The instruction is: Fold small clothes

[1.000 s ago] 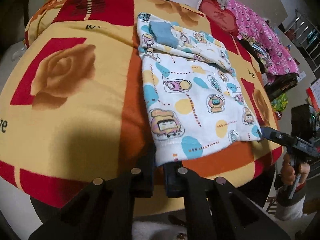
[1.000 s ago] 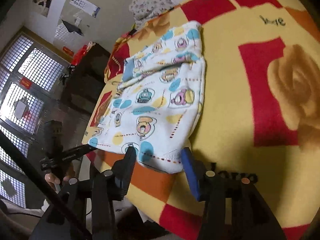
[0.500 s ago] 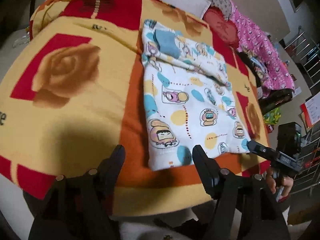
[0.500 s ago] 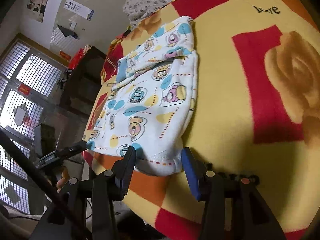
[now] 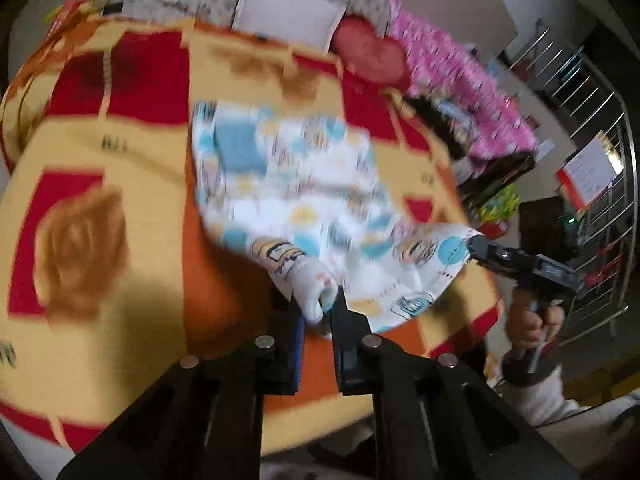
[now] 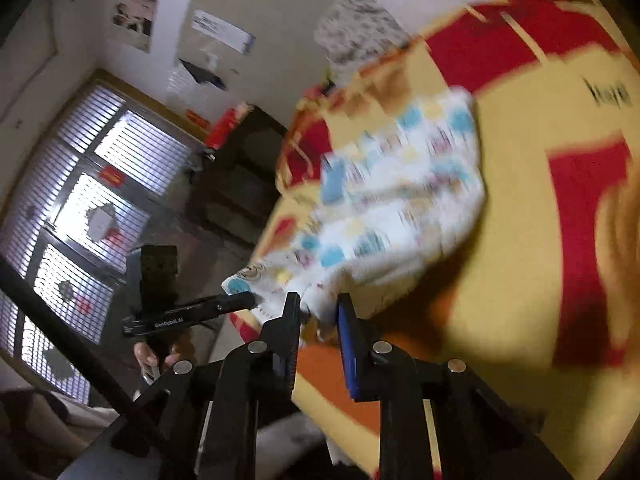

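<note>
I've got the shirt [image 5: 304,184], mid-frame on the blanket [image 5: 120,152], pinched at both near corners: left gripper [image 5: 320,312] and right gripper [image 6: 316,312] closing on cloth. Sleeves look folded; bottom-to-top fold remains.

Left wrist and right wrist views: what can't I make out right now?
- Garment print, far half: smeared by motion blur in both views.
- Garment's underside and any fold line: hidden by the lifted near edge.
- Left gripper, closing: the pinched corner is bunched, so layer count is unclear.
- Right gripper, closing on the other corner: pad contact hidden by cloth.
- Blanket lettering: blurred.
</note>
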The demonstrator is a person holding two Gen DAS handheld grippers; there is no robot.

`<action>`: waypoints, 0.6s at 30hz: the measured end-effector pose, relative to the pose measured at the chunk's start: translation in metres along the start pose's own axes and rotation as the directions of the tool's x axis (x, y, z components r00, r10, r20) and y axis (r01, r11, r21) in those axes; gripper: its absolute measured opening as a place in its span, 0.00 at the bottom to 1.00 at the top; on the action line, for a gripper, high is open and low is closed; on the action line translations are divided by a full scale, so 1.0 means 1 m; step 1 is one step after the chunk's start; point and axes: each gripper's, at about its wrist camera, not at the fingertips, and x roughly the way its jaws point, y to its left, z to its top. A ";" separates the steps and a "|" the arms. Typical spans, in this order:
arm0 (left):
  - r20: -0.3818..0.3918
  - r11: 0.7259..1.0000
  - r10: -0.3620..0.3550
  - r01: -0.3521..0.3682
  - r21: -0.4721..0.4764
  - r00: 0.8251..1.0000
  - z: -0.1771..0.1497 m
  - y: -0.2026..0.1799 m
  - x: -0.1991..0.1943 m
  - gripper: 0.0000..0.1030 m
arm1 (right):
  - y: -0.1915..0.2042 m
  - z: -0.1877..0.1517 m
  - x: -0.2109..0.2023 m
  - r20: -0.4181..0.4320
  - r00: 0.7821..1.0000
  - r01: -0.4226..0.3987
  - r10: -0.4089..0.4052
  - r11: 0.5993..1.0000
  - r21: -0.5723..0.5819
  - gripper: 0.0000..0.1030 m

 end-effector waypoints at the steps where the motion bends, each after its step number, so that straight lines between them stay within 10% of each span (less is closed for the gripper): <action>1: 0.015 1.000 -0.009 0.009 -0.005 1.000 0.012 0.002 -0.003 0.11 | 0.001 0.010 0.000 0.014 1.000 -0.006 0.006 1.000 -0.004 0.16; 11: 0.033 0.981 0.113 -0.106 -0.163 0.993 0.127 0.071 0.056 0.10 | -0.056 0.141 0.029 0.150 0.979 0.121 -0.139 0.985 0.125 0.07; 18: -0.042 0.958 0.163 -0.168 -0.231 0.986 0.136 0.109 0.101 0.10 | -0.079 0.149 0.061 0.062 0.971 0.225 -0.233 0.967 0.118 0.10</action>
